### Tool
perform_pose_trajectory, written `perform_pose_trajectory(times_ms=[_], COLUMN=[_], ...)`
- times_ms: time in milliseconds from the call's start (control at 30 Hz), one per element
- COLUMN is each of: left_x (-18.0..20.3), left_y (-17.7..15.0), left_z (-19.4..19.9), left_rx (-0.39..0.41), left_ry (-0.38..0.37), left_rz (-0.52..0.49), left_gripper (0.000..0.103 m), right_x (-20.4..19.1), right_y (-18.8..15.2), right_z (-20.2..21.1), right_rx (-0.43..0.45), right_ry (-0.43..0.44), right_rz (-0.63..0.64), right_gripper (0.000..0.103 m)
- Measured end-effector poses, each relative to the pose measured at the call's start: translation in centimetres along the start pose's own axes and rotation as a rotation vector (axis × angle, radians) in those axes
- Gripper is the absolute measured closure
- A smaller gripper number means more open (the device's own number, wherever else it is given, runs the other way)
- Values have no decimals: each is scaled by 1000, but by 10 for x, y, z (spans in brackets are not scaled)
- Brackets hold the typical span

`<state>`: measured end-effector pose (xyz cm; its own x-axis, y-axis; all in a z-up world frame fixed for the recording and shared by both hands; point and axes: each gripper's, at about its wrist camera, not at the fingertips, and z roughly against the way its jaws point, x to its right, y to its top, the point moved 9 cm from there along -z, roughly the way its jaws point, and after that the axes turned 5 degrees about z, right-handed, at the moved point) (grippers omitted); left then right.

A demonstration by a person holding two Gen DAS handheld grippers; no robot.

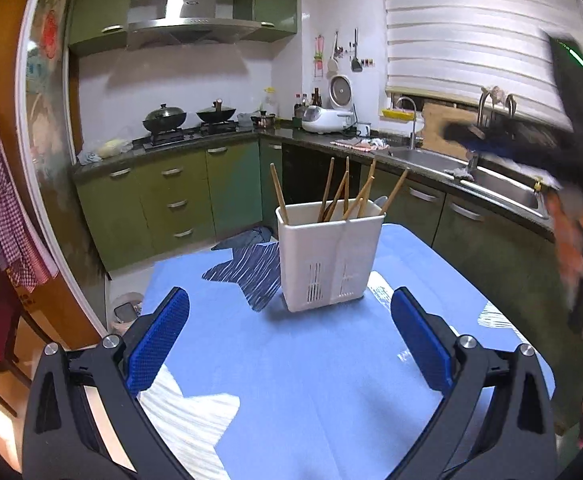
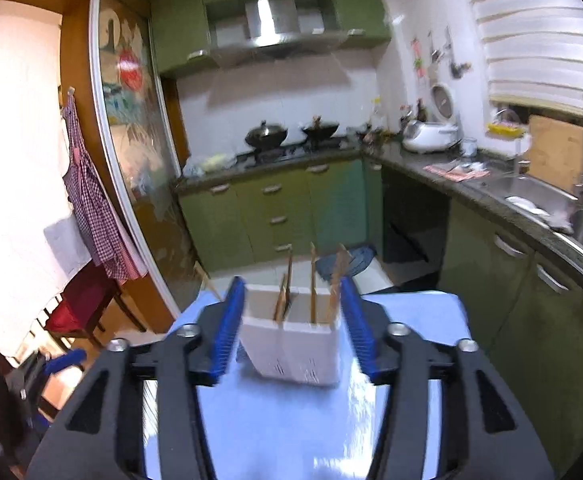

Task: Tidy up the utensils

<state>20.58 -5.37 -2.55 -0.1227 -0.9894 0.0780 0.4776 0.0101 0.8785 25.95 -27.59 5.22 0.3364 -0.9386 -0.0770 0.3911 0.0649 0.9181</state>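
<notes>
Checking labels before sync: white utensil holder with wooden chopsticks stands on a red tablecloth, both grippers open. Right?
Not quite. The tablecloth is light blue, not red, as the left wrist view shows. The rest holds: white utensil holder with wooden chopsticks stands on it, left gripper and right gripper open.

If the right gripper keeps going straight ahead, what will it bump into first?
Probably the white holder with the chopsticks. It sits straight ahead of the right gripper, framed by its open blue fingers. The picture is blurred, so how near it is stays unclear.
</notes>
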Motion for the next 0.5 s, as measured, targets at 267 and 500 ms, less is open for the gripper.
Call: perform_pose_trajectory(times_ms=[267, 500], left_x=[-5, -9], left_y=[-45, -68], left_z=[34, 75], left_rx=[7, 28], left_ry=[30, 70], left_rz=[54, 63], left_gripper=[7, 7], right_x=[-13, -26], right_y=[-118, -152], right_z=[74, 128], right_rx=[10, 56], right_ry=[-112, -111], right_rz=[56, 28], right_gripper=[10, 5])
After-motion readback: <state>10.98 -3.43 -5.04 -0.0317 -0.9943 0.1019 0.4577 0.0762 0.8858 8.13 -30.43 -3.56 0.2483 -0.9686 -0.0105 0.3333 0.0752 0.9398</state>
